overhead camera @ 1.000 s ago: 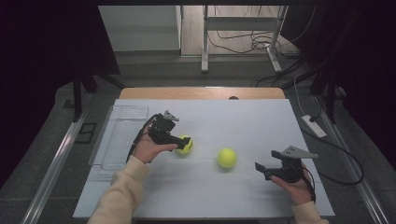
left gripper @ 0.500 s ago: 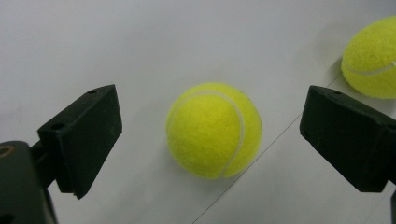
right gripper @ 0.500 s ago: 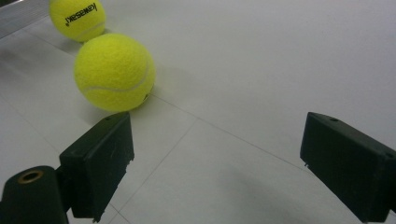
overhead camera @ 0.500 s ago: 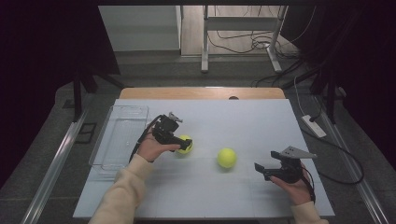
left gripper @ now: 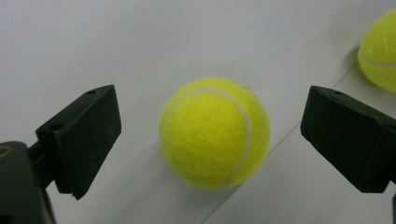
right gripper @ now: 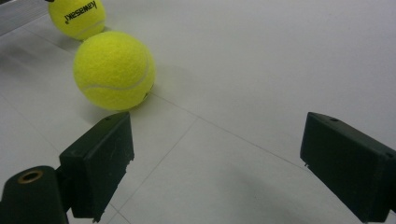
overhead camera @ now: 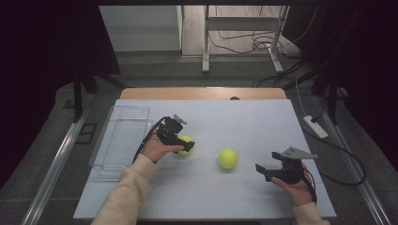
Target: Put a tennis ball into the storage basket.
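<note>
In the high view, a desk covered by a pale grey-white mat is seen, with a strip of bare wood along its far edge. A clear rectangular plastic tray is placed against the left edge of the desk. The left gripper, black and held in a hand reaching out of a cream sleeve, is set just right of the tray, and a fuzzy yellow-green tennis ball is seen at its jaws, partly covered by them. A second yellow-green tennis ball lies apart from it, near the middle of the desk. The right gripper, black with a grey three-cornered plate on top, is held in a hand near the right edge, towards the near right corner, with its jaws pointed at the second ball but well short of it.

In the left gripper view, the first ball is seen resting on the mat between the two black jaws. The left gripper is released: its jaws are spread wide, and a gap is left on each side of the ball. The other ball is cut off by the upper right corner.

In the right gripper view, the right gripper is likewise released, with bare mat between its wide-set jaws. The second ball lies beyond the left jaw, apart from it. Farther off, the first ball is seen, with black lettering printed on it.
</note>
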`<state>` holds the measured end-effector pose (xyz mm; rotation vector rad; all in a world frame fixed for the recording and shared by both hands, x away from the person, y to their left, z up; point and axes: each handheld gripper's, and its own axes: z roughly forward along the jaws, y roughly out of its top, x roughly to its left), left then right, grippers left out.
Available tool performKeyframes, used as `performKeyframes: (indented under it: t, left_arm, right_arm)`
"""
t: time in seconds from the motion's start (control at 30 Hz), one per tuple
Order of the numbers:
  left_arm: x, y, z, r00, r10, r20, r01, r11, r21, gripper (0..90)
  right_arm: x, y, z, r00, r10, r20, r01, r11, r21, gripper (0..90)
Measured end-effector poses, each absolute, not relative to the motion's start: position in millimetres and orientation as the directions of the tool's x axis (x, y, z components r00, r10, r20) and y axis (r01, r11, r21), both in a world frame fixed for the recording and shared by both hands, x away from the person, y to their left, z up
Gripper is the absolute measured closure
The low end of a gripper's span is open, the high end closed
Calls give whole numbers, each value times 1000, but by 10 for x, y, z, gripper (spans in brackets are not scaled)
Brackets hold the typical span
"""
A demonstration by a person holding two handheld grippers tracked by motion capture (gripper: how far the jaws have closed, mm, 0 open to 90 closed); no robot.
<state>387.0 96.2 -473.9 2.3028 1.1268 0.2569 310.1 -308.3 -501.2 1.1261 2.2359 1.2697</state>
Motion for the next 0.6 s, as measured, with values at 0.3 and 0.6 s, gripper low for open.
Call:
performKeyframes:
  t: [0.3, 0.6]
  left_arm:
    - [3894, 931, -4786, 631, 773, -69, 673, -501, 544, 63]
    - [3937, 898, -4873, 635, 769, -71, 685, -518, 513, 63]
  right_arm:
    - [3102, -3082, -5016, -633, 769, 90, 473, 292, 831, 95]
    - [3103, -3091, -5017, -631, 771, 90, 475, 292, 830, 95]
